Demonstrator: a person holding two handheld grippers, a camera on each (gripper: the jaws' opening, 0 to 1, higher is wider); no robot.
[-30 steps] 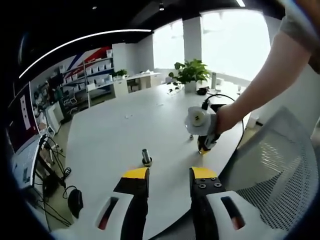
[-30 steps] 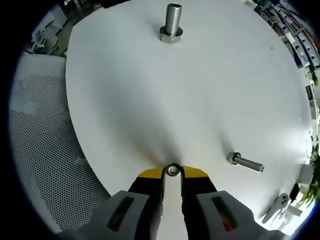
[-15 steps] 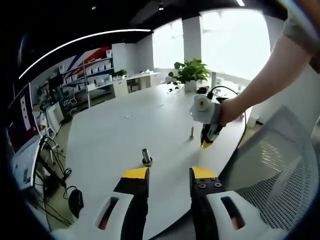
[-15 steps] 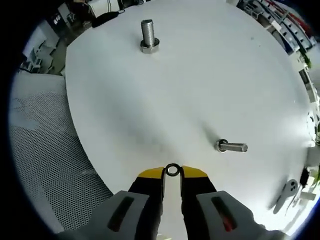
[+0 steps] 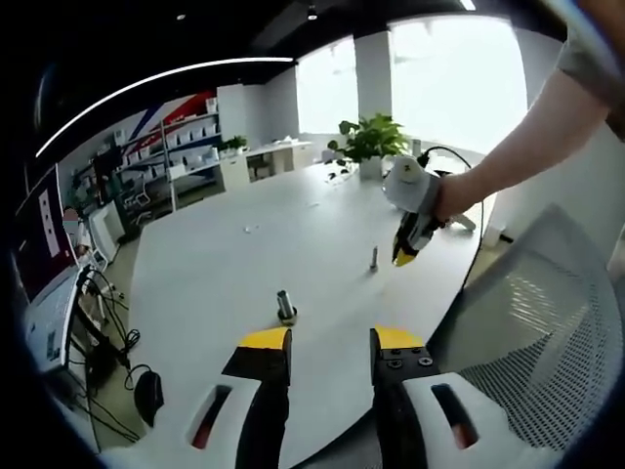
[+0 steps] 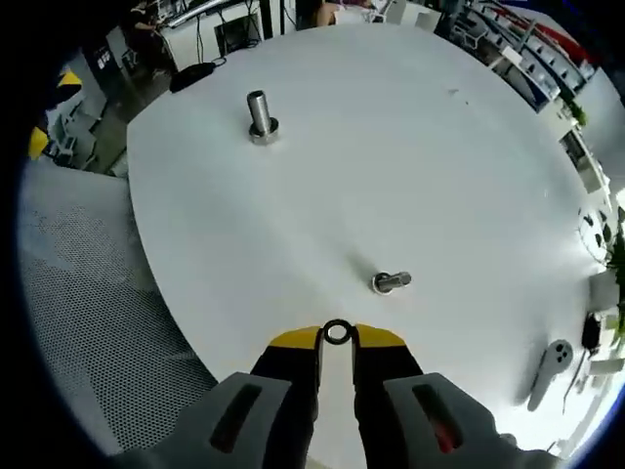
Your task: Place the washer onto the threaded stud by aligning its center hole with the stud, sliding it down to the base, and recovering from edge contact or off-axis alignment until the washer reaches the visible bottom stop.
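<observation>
My right gripper [image 6: 337, 339] is shut on a small metal washer [image 6: 326, 331], pinched edge-on between its yellow tips and held well above the white table [image 6: 410, 147]. Just beyond the tips a small threaded stud [image 6: 391, 282] stands on the table, pointing up toward the camera. A bigger bolt [image 6: 260, 117] stands upright farther off. In the left gripper view, a person's hand holds the right gripper [image 5: 403, 256] in the air above and to the right of the small stud [image 5: 373, 259]. My left gripper [image 5: 330, 342] hangs open near the table's edge, behind the bigger bolt [image 5: 285, 307].
A grey mesh chair [image 6: 88, 322] sits against the table's near edge, also seen as a mesh chair [image 5: 547, 322]. A white handheld device [image 6: 550, 367] and cables lie near the far rim. A potted plant [image 5: 371, 142] stands at the table's back.
The right gripper has risen off the table with the washer still in it. In its own view, the table and both studs look smaller and farther. The left gripper has stayed put.
</observation>
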